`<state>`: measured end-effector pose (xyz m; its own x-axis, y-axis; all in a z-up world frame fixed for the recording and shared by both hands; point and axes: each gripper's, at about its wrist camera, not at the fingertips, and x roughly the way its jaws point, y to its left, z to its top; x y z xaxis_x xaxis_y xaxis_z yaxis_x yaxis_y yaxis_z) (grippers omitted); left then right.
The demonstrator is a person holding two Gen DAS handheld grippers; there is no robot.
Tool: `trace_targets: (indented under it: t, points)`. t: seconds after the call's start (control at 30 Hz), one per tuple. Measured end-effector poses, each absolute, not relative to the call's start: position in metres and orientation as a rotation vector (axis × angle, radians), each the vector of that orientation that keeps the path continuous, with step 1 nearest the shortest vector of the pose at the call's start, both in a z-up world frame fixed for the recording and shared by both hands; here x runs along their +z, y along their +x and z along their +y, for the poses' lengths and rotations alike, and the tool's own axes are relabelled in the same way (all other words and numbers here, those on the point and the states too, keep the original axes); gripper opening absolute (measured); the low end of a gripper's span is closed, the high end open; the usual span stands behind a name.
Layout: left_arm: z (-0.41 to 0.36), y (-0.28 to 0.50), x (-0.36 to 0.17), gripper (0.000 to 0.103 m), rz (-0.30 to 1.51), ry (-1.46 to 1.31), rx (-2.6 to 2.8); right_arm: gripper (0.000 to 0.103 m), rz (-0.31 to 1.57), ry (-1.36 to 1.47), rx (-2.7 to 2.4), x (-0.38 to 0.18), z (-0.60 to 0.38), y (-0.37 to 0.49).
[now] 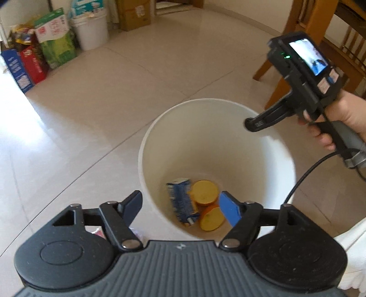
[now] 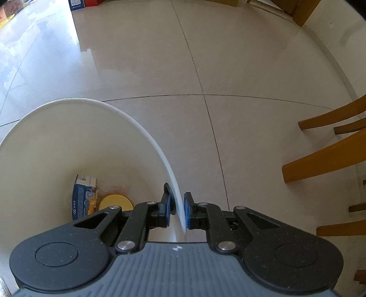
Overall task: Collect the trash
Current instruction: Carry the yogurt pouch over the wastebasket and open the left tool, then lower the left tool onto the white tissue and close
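A white bucket (image 1: 205, 141) stands on the tiled floor. At its bottom lie a blue carton (image 1: 180, 203) and two yellow-orange round pieces (image 1: 204, 192) (image 1: 211, 218). My left gripper (image 1: 180, 205) hovers open above the bucket's near rim, with nothing between its fingers. My right gripper (image 1: 251, 121), held by a hand, grips the bucket's right rim. In the right wrist view the right gripper (image 2: 178, 201) is shut on the thin bucket wall (image 2: 68, 137), one pad inside and one outside. The carton (image 2: 83, 196) and one round piece (image 2: 115, 202) show inside.
Wooden chair legs (image 2: 320, 160) (image 1: 308, 22) stand to the right. Along the far wall are coloured boxes (image 1: 55, 36), a second white bucket (image 1: 91, 29) and a cardboard box (image 1: 135, 13). A small pink scrap (image 1: 98, 232) shows under my left gripper.
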<state>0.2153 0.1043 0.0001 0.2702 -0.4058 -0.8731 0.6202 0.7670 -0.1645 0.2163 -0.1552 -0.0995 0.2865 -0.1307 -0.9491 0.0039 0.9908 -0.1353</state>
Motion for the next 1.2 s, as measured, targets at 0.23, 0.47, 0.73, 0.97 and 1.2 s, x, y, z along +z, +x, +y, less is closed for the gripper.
trace_targets:
  t: [0.23, 0.47, 0.73, 0.97, 1.2]
  points:
    - [0.144, 0.207, -0.029, 0.077, 1.146, 0.138, -0.570, 0.015, 1.273, -0.127, -0.103, -0.099, -0.153, 0.216]
    - [0.161, 0.190, -0.085, 0.076, 1.173, 0.130, -0.447, 0.016, 1.282, -0.117, -0.130, -0.098, -0.153, 0.219]
    - [0.155, 0.155, -0.170, 0.076, 1.203, 0.136, -0.352, 0.015, 1.302, -0.153, -0.101, -0.100, -0.152, 0.223]
    - [0.140, 0.123, -0.223, 0.073, 1.210, 0.124, -0.295, 0.015, 1.283, -0.175, -0.092, -0.101, -0.150, 0.220]
    - [0.133, 0.104, -0.253, 0.069, 1.212, 0.209, -0.294, 0.016, 1.269, -0.199, -0.102, -0.102, -0.147, 0.219]
